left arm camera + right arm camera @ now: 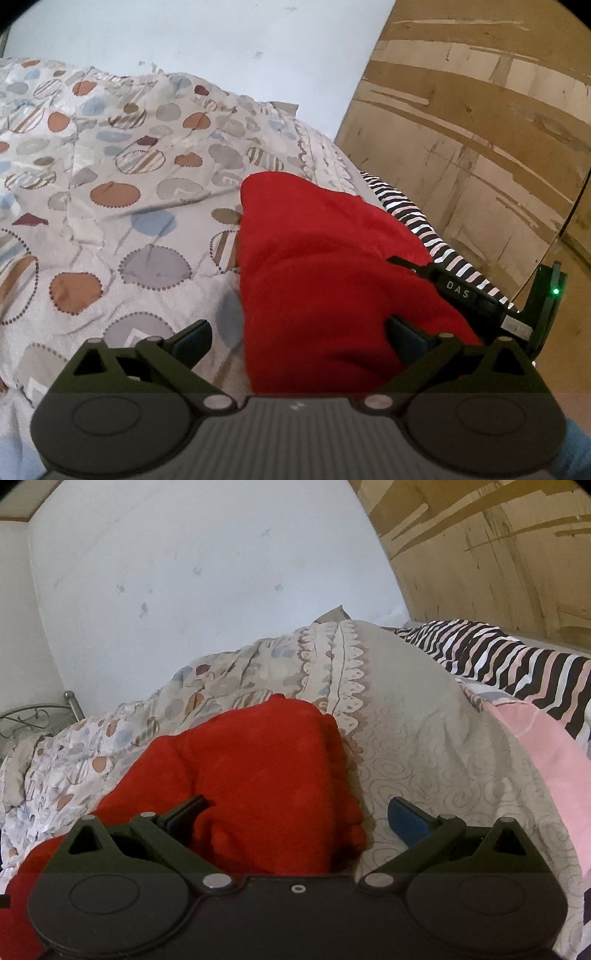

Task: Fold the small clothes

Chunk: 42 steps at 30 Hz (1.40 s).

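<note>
A red fleece garment lies bunched on a patterned bedspread. My left gripper is open, its jaws wide apart straddling the garment's near left edge; its right fingertip rests against the red cloth. In the right wrist view the same red garment lies under my right gripper, which is open, with its left fingertip over the cloth and its right fingertip over the bedspread. The right gripper's body also shows in the left wrist view, just beyond the garment.
A black, white and pink striped cloth and a pink sheet lie to the right. A wooden panel wall stands at the right, a white wall behind. A metal bed frame shows at far left.
</note>
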Available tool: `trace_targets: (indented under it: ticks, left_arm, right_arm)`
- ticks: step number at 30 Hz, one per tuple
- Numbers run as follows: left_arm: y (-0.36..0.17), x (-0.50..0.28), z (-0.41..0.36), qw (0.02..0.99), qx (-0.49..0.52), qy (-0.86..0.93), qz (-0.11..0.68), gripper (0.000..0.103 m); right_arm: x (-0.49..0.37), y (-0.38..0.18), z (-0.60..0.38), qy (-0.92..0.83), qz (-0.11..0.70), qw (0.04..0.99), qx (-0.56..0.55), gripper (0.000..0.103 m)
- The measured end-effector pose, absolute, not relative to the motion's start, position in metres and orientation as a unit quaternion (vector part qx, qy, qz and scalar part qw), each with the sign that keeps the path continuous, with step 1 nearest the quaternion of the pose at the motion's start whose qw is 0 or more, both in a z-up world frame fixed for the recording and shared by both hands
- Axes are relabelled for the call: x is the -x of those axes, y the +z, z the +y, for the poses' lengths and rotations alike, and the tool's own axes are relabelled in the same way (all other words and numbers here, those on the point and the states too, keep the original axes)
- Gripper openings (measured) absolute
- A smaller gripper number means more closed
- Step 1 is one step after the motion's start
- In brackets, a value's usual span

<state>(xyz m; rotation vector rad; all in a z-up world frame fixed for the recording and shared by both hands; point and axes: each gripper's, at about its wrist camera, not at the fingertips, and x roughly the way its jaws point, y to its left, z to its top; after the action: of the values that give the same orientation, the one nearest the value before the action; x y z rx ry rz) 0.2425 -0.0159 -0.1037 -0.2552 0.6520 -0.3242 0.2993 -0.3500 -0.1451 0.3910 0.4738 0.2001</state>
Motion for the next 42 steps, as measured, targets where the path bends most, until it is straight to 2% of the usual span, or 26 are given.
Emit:
trace_targets:
  ticks: [11,18,22,27,32,37,42]
  left_arm:
    - [-0.105,-0.242,-0.016,0.929,0.121,-0.159,0.312,0.103]
    - [-0.104,-0.249,-0.007,0.914,0.156,-0.186,0.324,0.103]
    - [-0.094,-0.260,-0.010,0.910,0.137,-0.220,0.325,0.102]
    - [-0.083,-0.275,-0.006,0.891,0.211,-0.247,0.317,0.102]
    - [-0.097,-0.273,-0.024,0.904,0.147,-0.225,0.332,0.103]
    - [-0.118,-0.273,-0.010,0.888,0.204,-0.227,0.343,0.103]
    - [-0.113,-0.289,-0.005,0.875,0.217,-0.241,0.359,0.103]
  right_arm:
    - [-0.293,-0.147,-0.348,0.089,0.215,0.953,-0.192,0.102]
    - [-0.291,-0.148,-0.350,0.088,0.210,0.952,-0.203,0.102]
    - [-0.293,-0.150,-0.354,0.092,0.211,0.950,-0.212,0.102]
    - [-0.293,-0.151,-0.354,0.092,0.211,0.950,-0.211,0.102]
    - [-0.293,-0.153,-0.356,0.096,0.211,0.948,-0.216,0.102]
    - [-0.294,-0.152,-0.355,0.098,0.211,0.949,-0.213,0.103]
    - [-0.301,-0.147,-0.357,0.104,0.233,0.943,-0.215,0.103]
